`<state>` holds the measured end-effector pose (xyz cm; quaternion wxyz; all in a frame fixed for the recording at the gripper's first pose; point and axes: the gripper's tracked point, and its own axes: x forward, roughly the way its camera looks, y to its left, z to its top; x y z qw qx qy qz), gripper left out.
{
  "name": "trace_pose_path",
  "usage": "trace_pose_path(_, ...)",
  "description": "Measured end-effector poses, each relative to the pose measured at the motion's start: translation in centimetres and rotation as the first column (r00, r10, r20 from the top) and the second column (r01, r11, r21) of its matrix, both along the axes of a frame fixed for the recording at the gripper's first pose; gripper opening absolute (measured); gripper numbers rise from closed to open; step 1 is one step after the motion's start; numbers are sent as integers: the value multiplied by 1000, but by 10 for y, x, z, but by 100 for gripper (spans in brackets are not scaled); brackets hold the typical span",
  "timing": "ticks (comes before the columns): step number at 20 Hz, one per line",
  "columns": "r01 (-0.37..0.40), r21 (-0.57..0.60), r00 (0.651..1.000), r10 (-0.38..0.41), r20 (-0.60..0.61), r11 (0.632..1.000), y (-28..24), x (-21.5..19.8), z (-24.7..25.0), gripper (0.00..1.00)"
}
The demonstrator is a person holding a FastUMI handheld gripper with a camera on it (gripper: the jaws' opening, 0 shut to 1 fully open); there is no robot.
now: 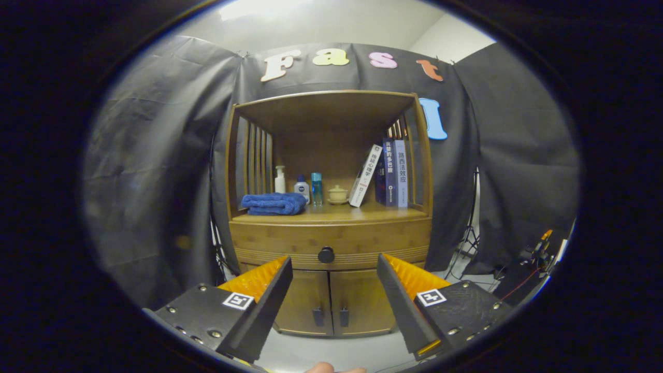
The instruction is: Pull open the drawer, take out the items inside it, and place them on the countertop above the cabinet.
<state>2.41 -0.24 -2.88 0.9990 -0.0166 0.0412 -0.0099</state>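
Note:
A wooden cabinet (331, 243) stands ahead against the black cloth wall. Its drawer (290, 241) is closed, with a round dark knob (326, 254) at the middle of its front. The countertop (362, 212) above the drawer forms an open shelf. My gripper (334, 267) is open, held some way back from the cabinet, and nothing lies between its fingers. The knob shows in the gap between the two fingertips, far beyond them. The drawer's contents are hidden.
On the countertop lie a folded blue towel (274, 203), a white pump bottle (280, 180), two small bottles (310, 189), a small lidded cup (337, 195) and leaning books (386, 175). Two lower doors (331, 303) sit under the drawer. Tripod legs (466, 243) and cables stand to the right.

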Motion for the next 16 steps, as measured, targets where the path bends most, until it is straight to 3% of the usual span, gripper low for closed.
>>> trace_pose_path(7, -8, 29, 999, 10, -48, 1000, 10, 62, -31, 98)
trace_pose_path(16, 38, -4, 986, -38, -160, 999, 10, 163, -89, 99)
